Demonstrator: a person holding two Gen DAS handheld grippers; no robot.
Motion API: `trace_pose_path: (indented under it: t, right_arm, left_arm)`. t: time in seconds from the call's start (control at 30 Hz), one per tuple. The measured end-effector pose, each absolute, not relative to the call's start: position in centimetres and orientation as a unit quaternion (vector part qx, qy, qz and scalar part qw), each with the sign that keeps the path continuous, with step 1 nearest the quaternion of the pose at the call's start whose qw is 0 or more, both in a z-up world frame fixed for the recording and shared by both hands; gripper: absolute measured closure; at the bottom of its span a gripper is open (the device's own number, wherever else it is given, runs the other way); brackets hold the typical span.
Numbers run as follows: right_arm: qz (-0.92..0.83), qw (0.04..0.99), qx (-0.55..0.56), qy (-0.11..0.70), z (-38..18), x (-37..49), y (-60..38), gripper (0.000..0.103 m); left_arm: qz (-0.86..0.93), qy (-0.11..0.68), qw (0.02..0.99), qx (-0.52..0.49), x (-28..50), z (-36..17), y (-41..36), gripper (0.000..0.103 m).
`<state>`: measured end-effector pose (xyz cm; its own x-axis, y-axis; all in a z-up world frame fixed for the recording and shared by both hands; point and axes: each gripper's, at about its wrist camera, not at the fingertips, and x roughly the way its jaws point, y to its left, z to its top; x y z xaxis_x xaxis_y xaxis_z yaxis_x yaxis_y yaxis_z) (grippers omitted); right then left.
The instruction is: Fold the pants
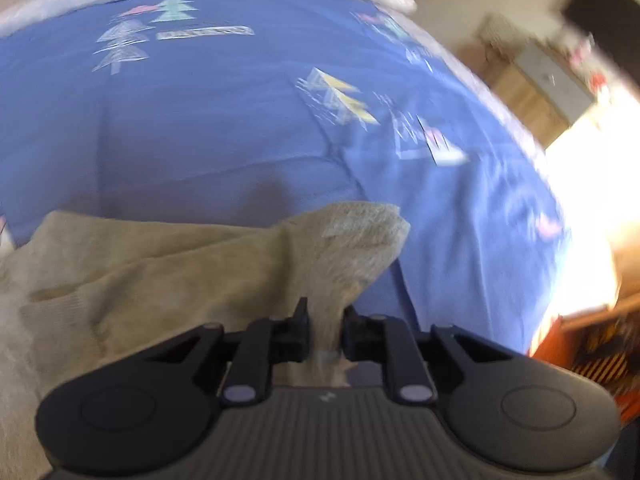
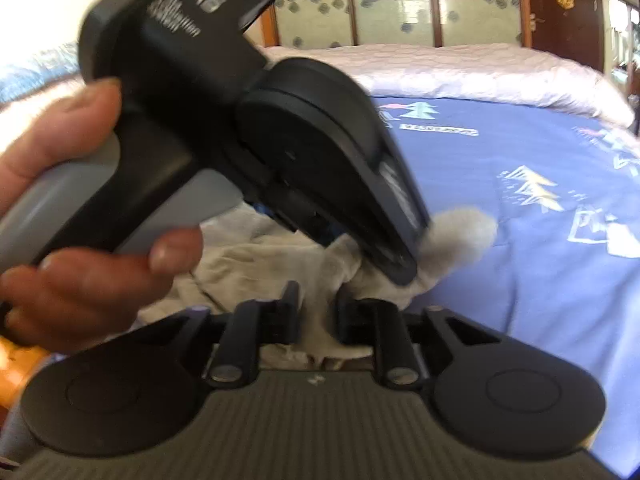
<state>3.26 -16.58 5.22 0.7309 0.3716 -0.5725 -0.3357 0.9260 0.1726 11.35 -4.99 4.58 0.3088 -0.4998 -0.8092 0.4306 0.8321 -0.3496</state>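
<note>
The beige pants [image 1: 168,272] lie bunched on a blue bedspread [image 1: 224,128]. My left gripper [image 1: 325,320] is shut on a fold of the pants, and the cloth rises in a peak ahead of its fingers. In the right wrist view my right gripper [image 2: 318,300] is shut on the pants [image 2: 256,264] too. The left gripper [image 2: 320,160] with the hand that holds it fills the left and middle of that view, close above my right gripper. A cloth tip [image 2: 460,236] sticks out past it.
The blue bedspread [image 2: 520,240] with tree prints covers the bed, with a pale quilt [image 2: 460,72] at the far side. A wardrobe [image 2: 400,0] stands behind the bed. Wooden furniture [image 1: 536,88] and bright floor lie past the bed's right edge.
</note>
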Motion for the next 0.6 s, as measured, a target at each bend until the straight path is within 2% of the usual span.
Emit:
trace_pose_path:
  t: [0.03,0.1,0.2,0.37,0.4,0.43,0.5,0.6]
  right_arm:
    - [0.197,0.930,0.039,0.308,5.3,3.2,-16.6,0.054]
    - [0.207,0.934,0.040,0.289,5.5,2.7,-16.7,0.045]
    - [0.212,0.933,0.020,0.291,5.1,2.9,-16.2,0.036]
    - [0.234,0.916,0.009,0.325,3.5,5.1,-14.0,0.036]
    - [0.245,0.911,0.008,0.330,3.4,5.4,-13.0,0.045]
    - [0.257,0.906,0.007,0.335,3.4,5.9,-11.8,0.066]
    - [0.275,0.903,-0.016,0.329,4.0,6.6,-9.8,0.086]
    - [0.308,0.903,-0.047,0.296,5.7,6.9,-5.7,0.088]
  left_arm:
    - [-0.283,0.512,0.810,-0.050,11.6,5.1,-3.6,0.090]
    - [-0.268,0.508,0.814,-0.086,12.2,5.7,-0.5,0.090]
    - [-0.247,0.499,0.820,-0.134,13.1,6.7,4.3,0.090]
    - [-0.205,0.485,0.832,-0.175,13.4,8.1,11.1,0.091]
    - [-0.197,0.482,0.834,-0.182,13.3,8.2,12.5,0.091]
    - [-0.189,0.478,0.837,-0.188,13.2,8.5,13.8,0.091]
    - [-0.170,0.466,0.845,-0.198,12.9,9.2,16.5,0.091]
    - [-0.139,0.446,0.858,-0.213,12.6,10.3,20.8,0.091]
